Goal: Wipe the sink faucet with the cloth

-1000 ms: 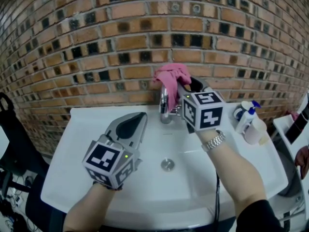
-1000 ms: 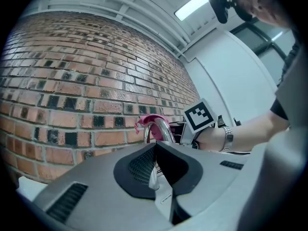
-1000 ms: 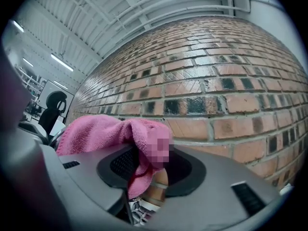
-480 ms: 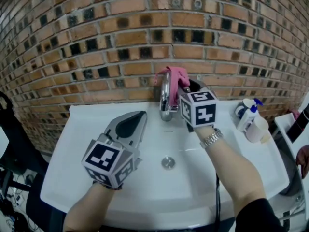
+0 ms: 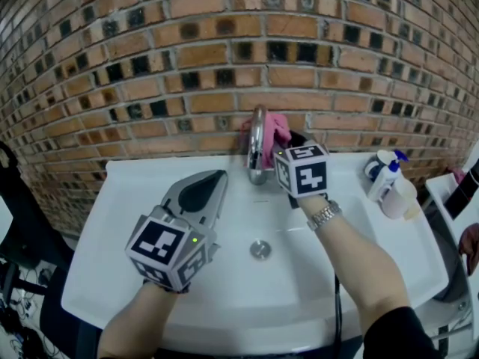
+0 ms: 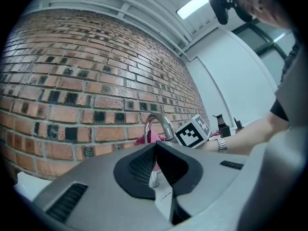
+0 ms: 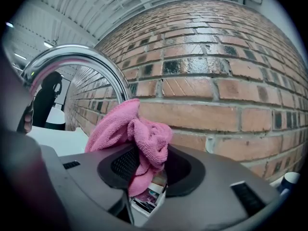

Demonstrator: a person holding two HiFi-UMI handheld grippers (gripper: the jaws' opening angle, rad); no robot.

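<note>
A chrome arched faucet (image 5: 257, 144) stands at the back of the white sink (image 5: 127, 223). My right gripper (image 5: 288, 142) holds a bunched pink cloth (image 5: 276, 129) against the faucet's right side, below the top of the arch. Its jaws are closing with the cloth between them. In the right gripper view the cloth (image 7: 137, 136) bulges out of the jaws beside the faucet's curve (image 7: 82, 57). My left gripper (image 5: 209, 184) hovers over the sink's left part, shut and empty, pointing at the faucet (image 6: 161, 124).
A brick wall (image 5: 150, 73) rises right behind the sink. A spray bottle (image 5: 383, 176) and a white cup (image 5: 397, 200) stand on the sink's right rim. The drain (image 5: 260, 250) lies mid-basin. A black chair (image 5: 19, 223) stands at the left.
My right gripper has come down with the cloth, from over the faucet's arch to its right side. The left gripper has kept still.
</note>
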